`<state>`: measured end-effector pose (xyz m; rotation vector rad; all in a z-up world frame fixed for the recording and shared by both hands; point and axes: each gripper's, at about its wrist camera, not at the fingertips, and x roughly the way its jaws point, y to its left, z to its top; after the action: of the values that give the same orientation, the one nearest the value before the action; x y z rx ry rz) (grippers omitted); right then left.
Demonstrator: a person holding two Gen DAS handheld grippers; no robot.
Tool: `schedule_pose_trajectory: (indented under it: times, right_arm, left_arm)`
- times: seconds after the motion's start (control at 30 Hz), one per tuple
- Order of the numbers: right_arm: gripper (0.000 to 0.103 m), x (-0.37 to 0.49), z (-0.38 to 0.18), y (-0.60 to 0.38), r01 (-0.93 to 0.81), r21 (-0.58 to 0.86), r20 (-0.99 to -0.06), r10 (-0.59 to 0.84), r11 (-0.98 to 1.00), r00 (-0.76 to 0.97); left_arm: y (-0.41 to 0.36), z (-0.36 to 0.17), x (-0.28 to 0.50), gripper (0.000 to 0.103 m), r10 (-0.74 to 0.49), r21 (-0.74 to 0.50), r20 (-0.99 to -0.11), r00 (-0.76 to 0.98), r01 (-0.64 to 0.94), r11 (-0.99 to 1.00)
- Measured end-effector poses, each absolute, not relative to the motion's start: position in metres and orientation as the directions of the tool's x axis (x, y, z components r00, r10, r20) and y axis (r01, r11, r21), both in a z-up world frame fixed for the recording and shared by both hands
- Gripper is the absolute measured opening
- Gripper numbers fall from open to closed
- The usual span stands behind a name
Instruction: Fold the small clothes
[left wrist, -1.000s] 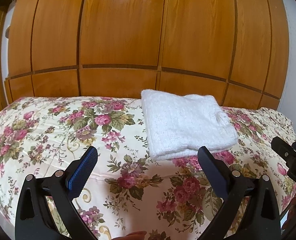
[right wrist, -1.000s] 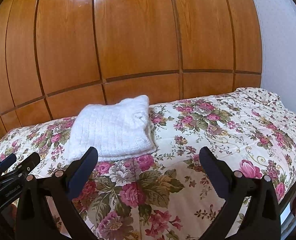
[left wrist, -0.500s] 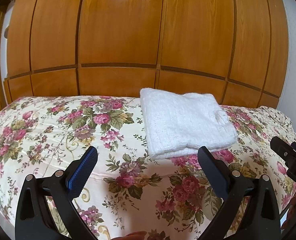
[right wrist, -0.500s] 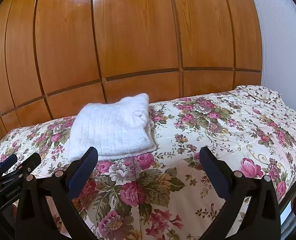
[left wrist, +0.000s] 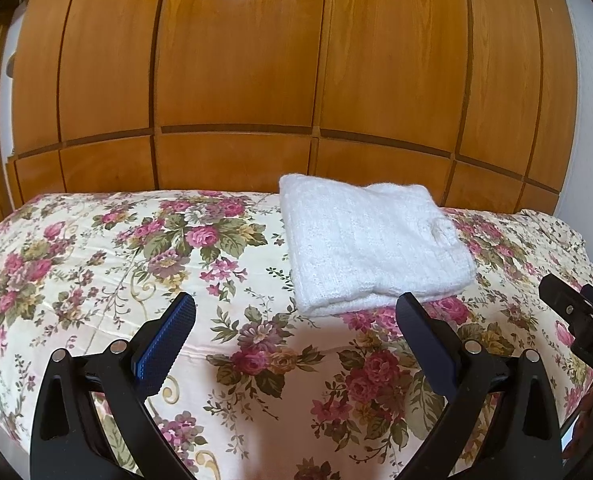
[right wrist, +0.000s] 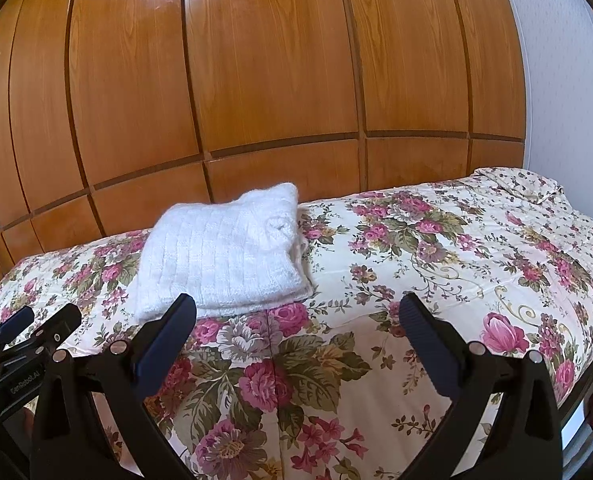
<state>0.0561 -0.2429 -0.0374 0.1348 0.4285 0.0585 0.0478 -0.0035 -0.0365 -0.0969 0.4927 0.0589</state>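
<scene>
A white knitted garment lies folded into a neat rectangle on the floral bedspread; it also shows in the right wrist view. My left gripper is open and empty, held above the bed just short of the garment's near edge. My right gripper is open and empty, near the garment's near right corner. Neither touches the garment. The right gripper shows at the right edge of the left wrist view; the left gripper shows at the left edge of the right wrist view.
A wooden panelled wardrobe stands right behind the bed. A white wall is at the right. The bed's front edge drops off at the lower right.
Both grippers have drawn back and risen slightly; the garment sits a little lower and farther in view. Nothing was gripped or released.
</scene>
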Motion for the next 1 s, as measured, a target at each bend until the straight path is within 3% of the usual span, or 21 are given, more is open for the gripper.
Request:
schedule_pose_trajectory:
  times: [1.0]
  right_arm:
    - [0.101,0.0593,-0.0403,-0.2442,-0.024,0.149,-0.429,0.087,0.989,0.899]
  left_arm:
    - [-0.0066,-0.0395,0.0501,0.099,-0.021,-0.097,-0.509,0.860,-0.033,0.995]
